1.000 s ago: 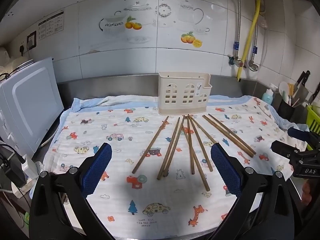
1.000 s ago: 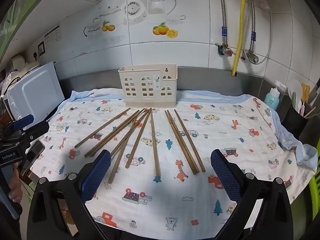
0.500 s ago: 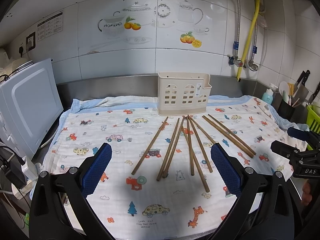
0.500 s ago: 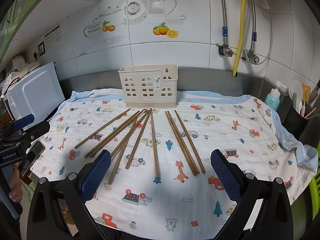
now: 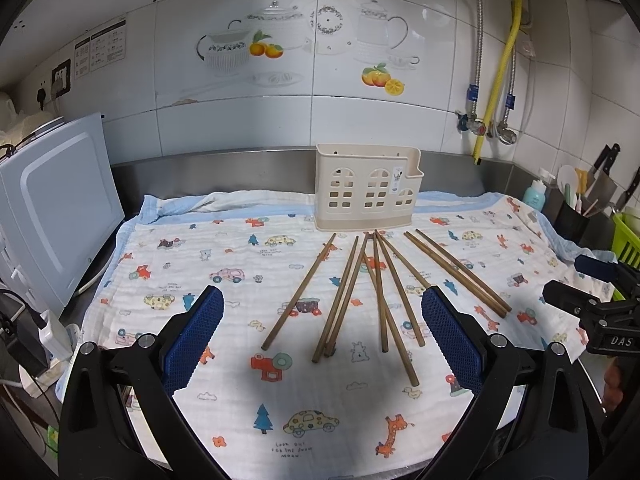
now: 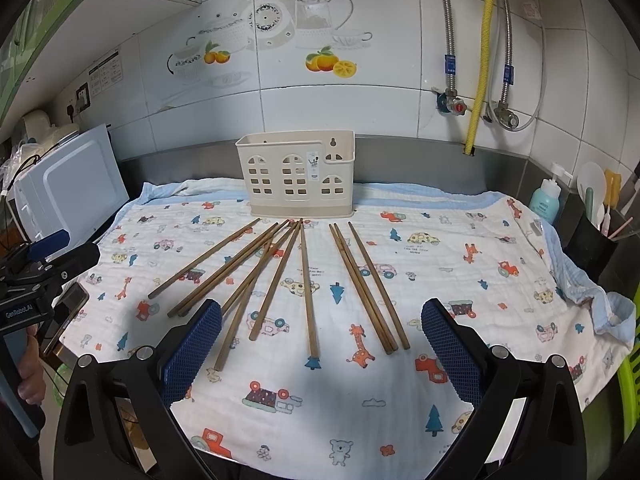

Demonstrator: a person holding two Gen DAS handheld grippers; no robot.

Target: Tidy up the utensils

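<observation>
**Chopsticks flat on cloth, both grippers empty**

While both sets of fingers stand spread wide with nothing between them, I have the left gripper (image 5: 322, 344) and right gripper (image 6: 320, 346) hovering over the near edge of the cloth (image 6: 460, 248) that covers the tabletop. Beyond the pads the chopsticks (image 6: 306, 284) lie fanned out, thin ends converging toward the holder (image 6: 298, 180); a few on the left cross or touch, and three on the right lie close together. I judge them light, stiff and slim, apt to roll or slip from the pads, and lying flat on soft fabric they leave little room beneath. I would pinch one across its middle, starting with a stick lying apart. Farthest back, the holder stands upright and looks empty, against the steel backsplash.
</observation>
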